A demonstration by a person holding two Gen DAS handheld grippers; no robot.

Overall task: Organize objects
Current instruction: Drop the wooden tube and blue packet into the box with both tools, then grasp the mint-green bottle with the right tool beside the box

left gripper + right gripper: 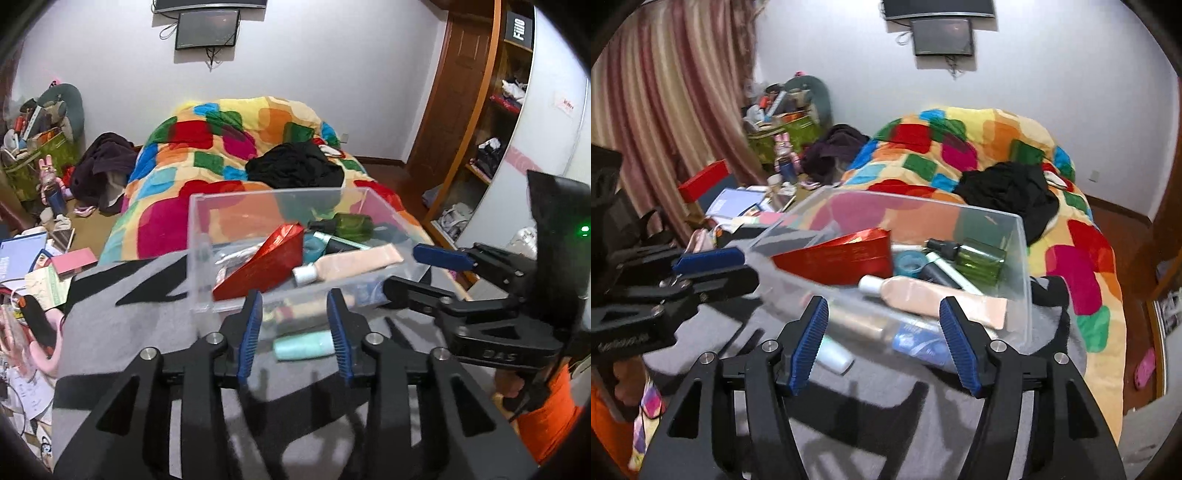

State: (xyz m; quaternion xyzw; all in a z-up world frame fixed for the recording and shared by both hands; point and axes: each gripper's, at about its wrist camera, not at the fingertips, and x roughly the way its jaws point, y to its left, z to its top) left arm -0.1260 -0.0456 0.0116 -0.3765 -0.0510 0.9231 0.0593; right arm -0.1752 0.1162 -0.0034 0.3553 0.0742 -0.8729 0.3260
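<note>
Your work surface is the grey cloth (122, 332) spread over the bed. The clear bin (201, 236) sits directly on it. A mint tube (303, 345) lies on the cloth just outside the bin's near wall.

The bin (201, 236) is clear hard plastic, smooth and see-through, sitting on a grey fleecy blanket (122, 332) that looks soft and matt. Inside there's a shiny red foil-looking box (266, 262), a see-through green bottle (980, 258) that could be glass or plastic, and a matt peach plastic tube (354, 264), and a pale mint bottle (303, 345) with a dull finish lies just outside. The grippers are matt black plastic with ribbed blue pads (809, 343) and little bare metal pins, and behind it all is a fuzzy multicoloured bedspread (221, 147) plus a glossy brown wooden door (458, 85).
</note>
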